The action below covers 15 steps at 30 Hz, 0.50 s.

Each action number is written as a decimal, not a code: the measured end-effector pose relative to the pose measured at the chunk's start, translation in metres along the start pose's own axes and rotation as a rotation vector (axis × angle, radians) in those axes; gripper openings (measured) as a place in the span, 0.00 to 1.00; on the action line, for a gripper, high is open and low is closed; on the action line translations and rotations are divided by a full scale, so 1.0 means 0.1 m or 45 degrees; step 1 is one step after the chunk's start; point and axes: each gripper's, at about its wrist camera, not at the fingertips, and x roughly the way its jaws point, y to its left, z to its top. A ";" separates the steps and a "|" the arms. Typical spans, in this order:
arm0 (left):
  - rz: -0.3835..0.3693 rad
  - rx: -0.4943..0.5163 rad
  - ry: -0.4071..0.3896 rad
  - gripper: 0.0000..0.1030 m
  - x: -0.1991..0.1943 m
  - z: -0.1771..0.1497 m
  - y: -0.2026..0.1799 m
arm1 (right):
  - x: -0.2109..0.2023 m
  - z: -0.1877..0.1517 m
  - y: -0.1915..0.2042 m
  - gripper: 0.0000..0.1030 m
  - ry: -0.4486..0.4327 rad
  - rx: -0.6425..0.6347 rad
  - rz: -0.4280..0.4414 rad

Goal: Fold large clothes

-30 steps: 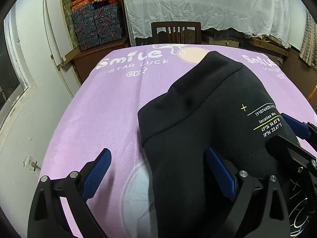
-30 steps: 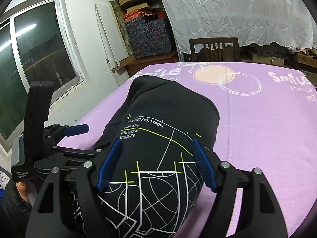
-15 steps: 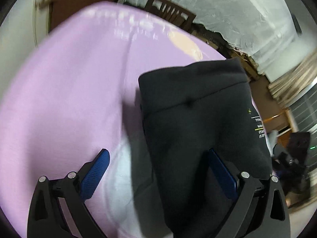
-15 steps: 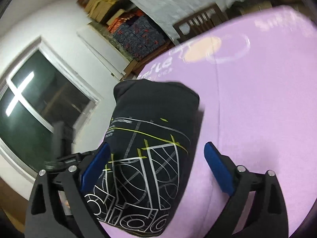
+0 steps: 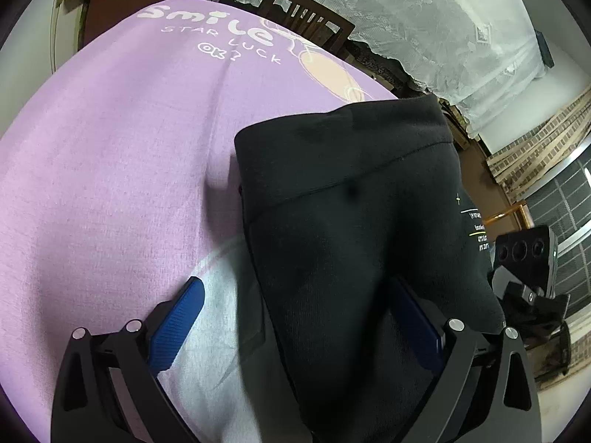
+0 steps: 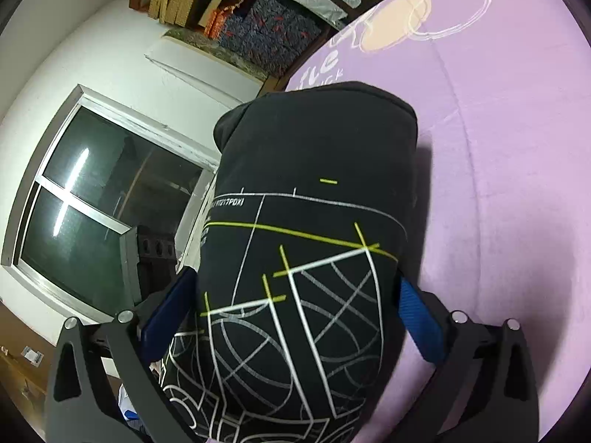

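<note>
A folded black garment (image 5: pixel 351 229) with white and yellow line print (image 6: pixel 295 258) is held up between my two grippers, above the purple bed sheet (image 5: pixel 110 166). My left gripper (image 5: pixel 295 317) is open; its left blue pad (image 5: pixel 177 325) is bare, and the cloth drapes over its right pad (image 5: pixel 417 317). My right gripper (image 6: pixel 295 313) is open wide, and the printed bundle fills the gap between its blue pads (image 6: pixel 421 321). The bundle casts a shadow on the sheet (image 6: pixel 498 277). The right gripper's body (image 5: pixel 528 269) shows past the cloth's right edge.
The purple sheet with "Smile Star Luck" lettering (image 5: pixel 221 33) stretches ahead. A wooden chair (image 5: pixel 306 22) and a lace curtain (image 5: pixel 424 26) stand beyond the bed. A window (image 6: pixel 103 214) and stacked boxes (image 6: pixel 258 33) line the white wall on the left.
The folded garment has come up off the sheet between both grippers. Both views have tipped and swung, the left one toward the curtain side, the right one toward the window. Jaws stay wide.
</note>
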 end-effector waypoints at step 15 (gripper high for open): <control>0.022 0.070 -0.035 0.78 -0.03 -0.05 -0.17 | 0.02 -0.05 0.05 0.85 -0.023 -0.017 0.084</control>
